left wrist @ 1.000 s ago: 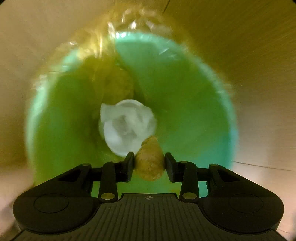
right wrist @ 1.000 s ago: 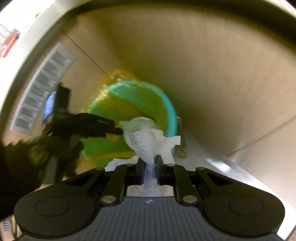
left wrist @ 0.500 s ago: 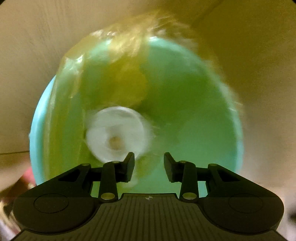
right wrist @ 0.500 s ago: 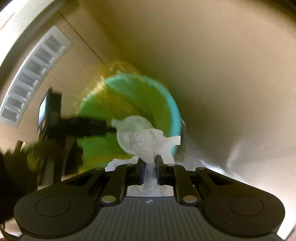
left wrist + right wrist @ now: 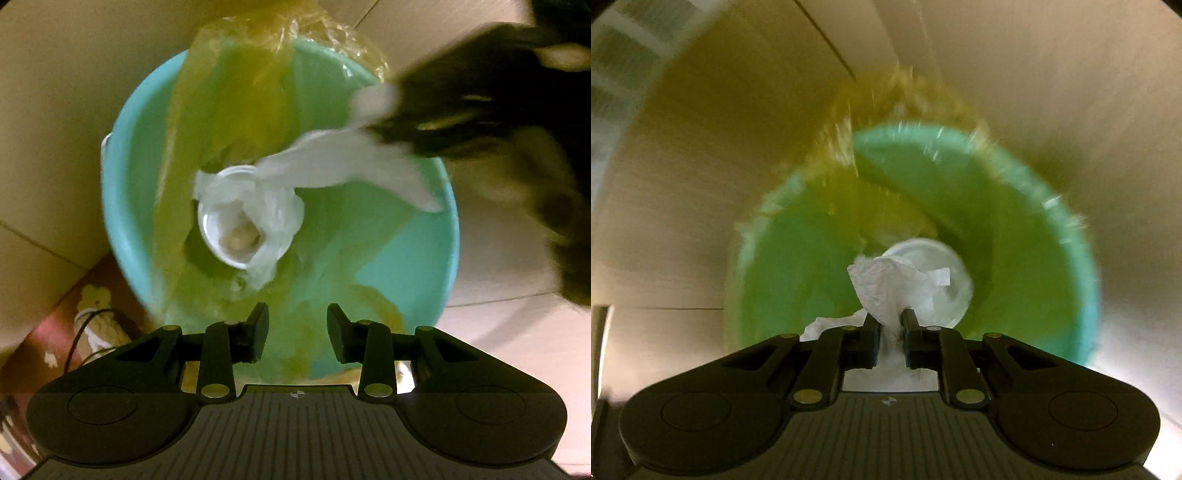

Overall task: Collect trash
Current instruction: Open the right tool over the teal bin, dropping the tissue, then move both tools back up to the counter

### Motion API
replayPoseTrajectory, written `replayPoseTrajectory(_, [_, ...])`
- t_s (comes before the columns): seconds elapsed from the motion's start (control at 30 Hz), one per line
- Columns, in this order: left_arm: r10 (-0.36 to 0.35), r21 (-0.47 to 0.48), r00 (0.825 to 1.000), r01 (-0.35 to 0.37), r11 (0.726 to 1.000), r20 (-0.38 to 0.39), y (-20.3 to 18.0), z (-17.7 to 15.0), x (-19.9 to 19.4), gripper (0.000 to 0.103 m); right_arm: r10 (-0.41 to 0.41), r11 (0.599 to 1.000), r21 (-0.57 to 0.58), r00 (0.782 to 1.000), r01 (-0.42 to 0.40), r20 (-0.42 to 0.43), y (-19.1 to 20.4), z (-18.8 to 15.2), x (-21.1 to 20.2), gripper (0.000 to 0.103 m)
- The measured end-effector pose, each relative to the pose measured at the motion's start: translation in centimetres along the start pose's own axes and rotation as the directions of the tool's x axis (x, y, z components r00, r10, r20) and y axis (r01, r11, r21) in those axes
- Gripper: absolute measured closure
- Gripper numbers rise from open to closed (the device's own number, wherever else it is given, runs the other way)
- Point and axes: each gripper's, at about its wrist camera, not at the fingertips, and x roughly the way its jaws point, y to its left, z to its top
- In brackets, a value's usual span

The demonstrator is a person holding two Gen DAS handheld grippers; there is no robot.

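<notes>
On beige floor tiles [image 5: 509, 332], a yellow-lined teal bin [image 5: 122, 206] sits below both grippers; the left gripper [image 5: 297, 328] gapes empty, the right gripper [image 5: 888, 332] pinches a crumpled tissue [image 5: 886, 284].

My right gripper [image 5: 888, 334] is pinched tight on a crumpled white tissue [image 5: 886, 286], which bunches up above my fingertips and spills out below them toward my palm. Just beyond it sits a teal bin [image 5: 1052, 236], seen from above and blurred, lined with a yellow plastic bag [image 5: 871, 206] whose crinkled edge rises over the far rim. Down inside the bin, right behind the tissue, lies a white cup [image 5: 945, 273], partly hidden by the paper. Pale floor tiles [image 5: 1052, 92] surround the bin.
</notes>
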Motion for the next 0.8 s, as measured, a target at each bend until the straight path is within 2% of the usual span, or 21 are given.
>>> replayPoseTrajectory(0.03, [-0.005,-0.014,1.000,0.005,1.000,0.004,0.2,-0.4,-0.4,0.065,-0.001,1.000,0.002,1.000,0.001,-0.022,0.1,0.3,1.1,0.082])
replayPoseTrajectory(0.1, [-0.018,-0.038,1.000,0.019,0.999,0.019,0.5,-0.9,-1.1,0.068,-0.035,0.999,0.012,0.999,0.036,-0.041,0.5,1.0,2.9,0.067])
replayPoseTrajectory(0.2, [-0.027,-0.078,0.999,0.031,0.996,0.044,0.9,-0.8,-2.4,0.068,-0.032,0.998,0.047,0.999,0.032,-0.007,1.0,1.1,2.4,0.055])
replayPoseTrajectory(0.27, [-0.027,-0.098,0.997,0.034,0.995,0.072,1.2,-0.5,-3.6,0.068,-0.015,0.998,0.058,0.999,0.014,0.028,1.2,0.7,0.8,0.052])
replayPoseTrajectory(0.37, [-0.011,-0.119,0.992,0.026,0.993,0.122,1.2,0.1,-6.6,0.068,-0.051,0.998,0.031,0.996,0.049,0.072,1.8,-0.1,-2.3,0.052])
replayPoseTrajectory(0.5, [0.008,-0.139,0.974,0.024,0.990,0.224,0.7,1.6,-12.5,0.068,-0.060,0.998,0.001,0.995,0.060,0.083,3.1,-1.0,-7.0,0.051])
replayPoseTrajectory(0.57, [0.008,-0.136,0.953,0.034,0.990,0.301,0.0,2.5,-17.0,0.068,-0.019,1.000,-0.010,0.996,0.020,0.083,4.3,-1.3,-9.6,0.051])
replayPoseTrajectory(0.63, [0.024,-0.137,0.925,0.031,0.990,0.380,-0.6,3.6,-21.9,0.068,0.044,0.999,-0.034,0.996,-0.042,0.084,6.0,-1.9,-11.9,0.051])
replayPoseTrajectory(0.7, [0.059,-0.157,0.888,0.015,0.987,0.456,-1.0,4.3,-26.3,0.068,0.120,0.991,-0.071,0.988,-0.114,0.094,8.4,-2.4,-14.4,0.051])
replayPoseTrajectory(0.73, [0.083,-0.174,0.864,0.006,0.985,0.497,-1.1,4.8,-28.8,0.068,0.162,0.984,-0.092,0.982,-0.153,0.102,9.7,-2.4,-15.3,0.051])
replayPoseTrajectory(0.8, [0.134,-0.212,0.820,-0.015,0.977,0.557,-0.9,5.8,-33.0,0.068,0.260,0.960,-0.143,0.957,-0.242,0.127,13.0,-2.1,-18.0,0.051])
